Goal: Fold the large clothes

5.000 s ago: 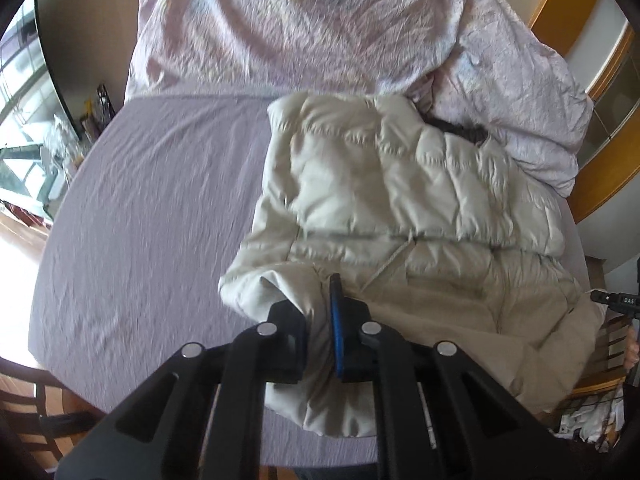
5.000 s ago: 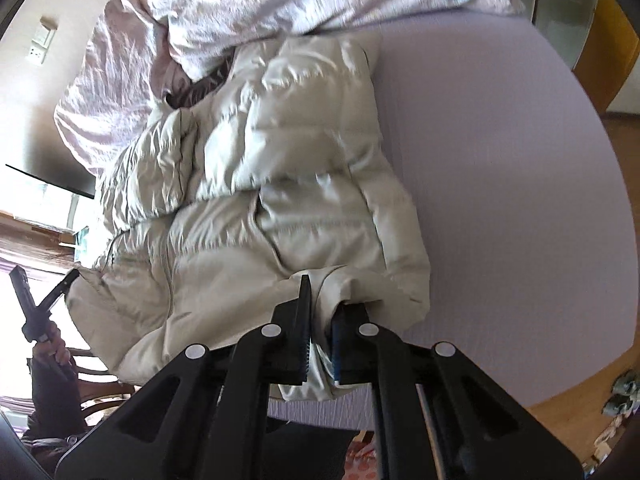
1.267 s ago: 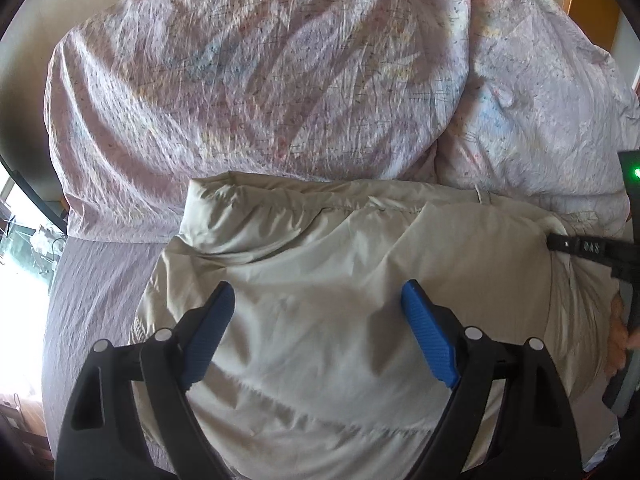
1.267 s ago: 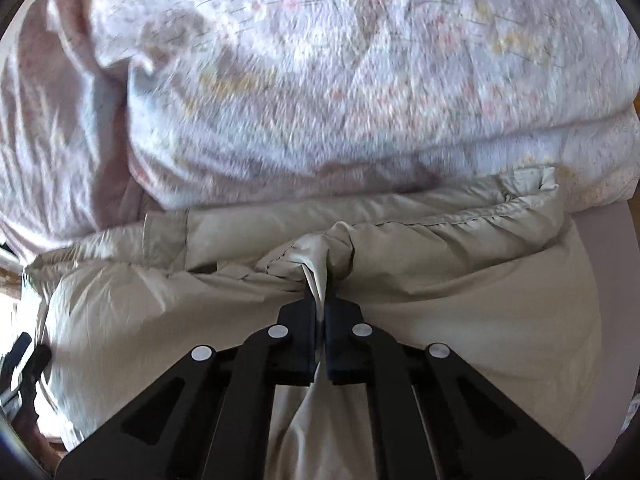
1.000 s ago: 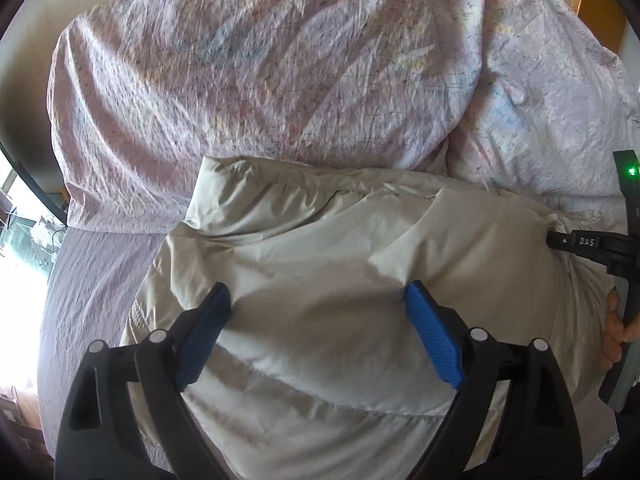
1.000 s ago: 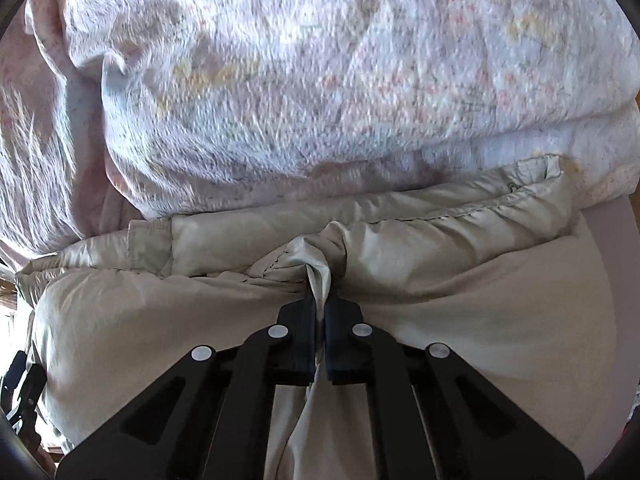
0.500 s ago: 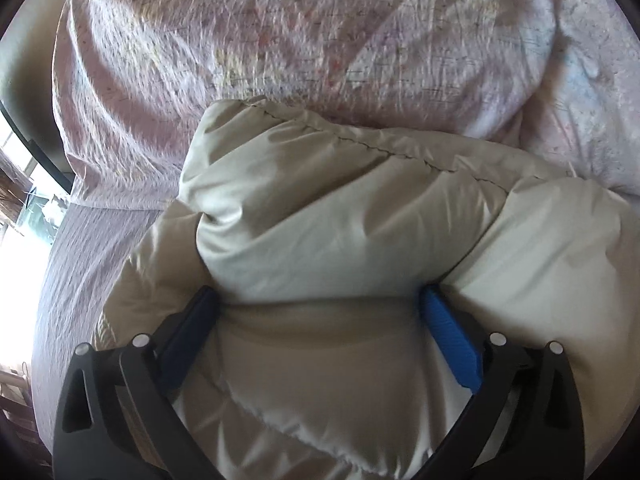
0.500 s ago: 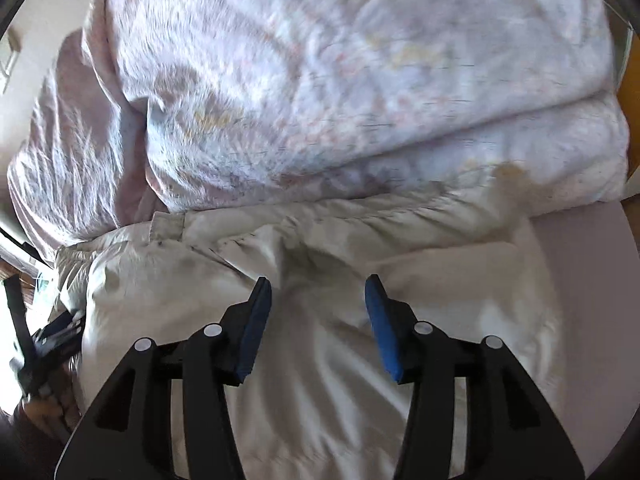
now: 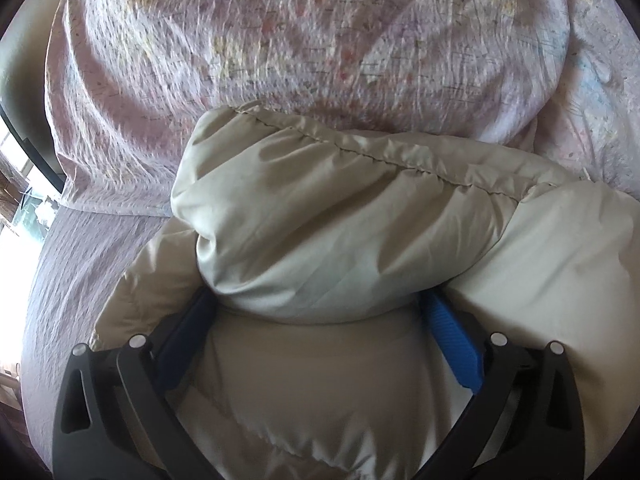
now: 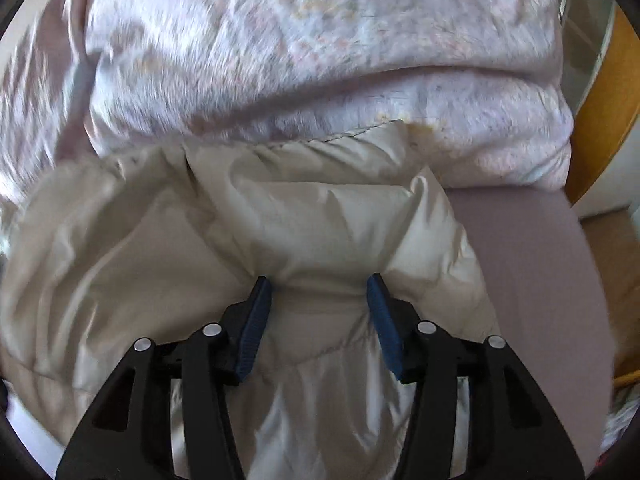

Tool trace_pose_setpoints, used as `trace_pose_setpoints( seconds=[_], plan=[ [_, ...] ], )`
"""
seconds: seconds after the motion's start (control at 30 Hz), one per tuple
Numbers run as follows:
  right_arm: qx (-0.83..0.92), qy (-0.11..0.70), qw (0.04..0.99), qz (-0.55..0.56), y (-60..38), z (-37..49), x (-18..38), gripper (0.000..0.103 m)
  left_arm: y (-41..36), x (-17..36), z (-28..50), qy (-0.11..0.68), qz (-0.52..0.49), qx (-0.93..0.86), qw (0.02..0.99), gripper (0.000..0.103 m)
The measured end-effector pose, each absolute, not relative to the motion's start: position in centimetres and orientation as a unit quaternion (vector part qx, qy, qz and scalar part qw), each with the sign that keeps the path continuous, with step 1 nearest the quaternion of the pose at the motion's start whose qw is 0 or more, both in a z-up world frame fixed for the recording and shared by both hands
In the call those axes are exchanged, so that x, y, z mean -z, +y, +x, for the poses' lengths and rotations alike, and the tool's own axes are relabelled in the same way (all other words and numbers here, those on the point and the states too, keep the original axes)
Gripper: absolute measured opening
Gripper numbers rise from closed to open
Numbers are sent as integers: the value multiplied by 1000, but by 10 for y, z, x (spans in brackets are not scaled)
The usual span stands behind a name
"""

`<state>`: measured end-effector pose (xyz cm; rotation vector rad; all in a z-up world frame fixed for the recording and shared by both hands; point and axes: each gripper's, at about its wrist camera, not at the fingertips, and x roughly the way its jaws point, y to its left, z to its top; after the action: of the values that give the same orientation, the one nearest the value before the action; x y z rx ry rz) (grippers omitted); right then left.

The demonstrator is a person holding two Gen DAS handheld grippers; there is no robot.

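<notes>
A cream puffer jacket [image 9: 340, 240] lies folded on the bed, its far edge against the crumpled duvet; it also fills the right wrist view [image 10: 280, 220]. My left gripper [image 9: 316, 312] is open wide, its blue pads pressed into the jacket on either side of a puffy fold. My right gripper [image 10: 318, 292] is open too, fingertips pushed against the jacket's top fold near its right end. Neither holds cloth.
A pinkish patterned duvet [image 9: 300, 60] is heaped behind the jacket, also in the right wrist view [image 10: 320, 60]. The lilac sheet [image 10: 532, 280] shows to the right, and to the left in the left wrist view [image 9: 80, 260]. A wooden frame [image 10: 600, 100] stands far right.
The jacket's lower part was carried up and folded over toward the duvet. The left gripper was open from 1.3 s ago; the right gripper let go half a second ago. Both now press into the fold.
</notes>
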<state>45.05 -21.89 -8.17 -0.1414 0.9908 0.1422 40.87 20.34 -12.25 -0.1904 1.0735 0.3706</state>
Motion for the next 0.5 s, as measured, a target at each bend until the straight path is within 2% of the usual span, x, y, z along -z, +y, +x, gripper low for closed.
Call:
trace_pose_setpoints(
  seconds=[0.23, 0.5],
  plan=[
    [-48, 466, 879, -89, -206, 468, 104, 64, 211, 131, 411, 499, -95, -173, 844, 101],
    [-36, 447, 889, -96, -186, 488, 136, 71, 210, 140, 411, 486, -99, -174, 851, 101]
  ],
)
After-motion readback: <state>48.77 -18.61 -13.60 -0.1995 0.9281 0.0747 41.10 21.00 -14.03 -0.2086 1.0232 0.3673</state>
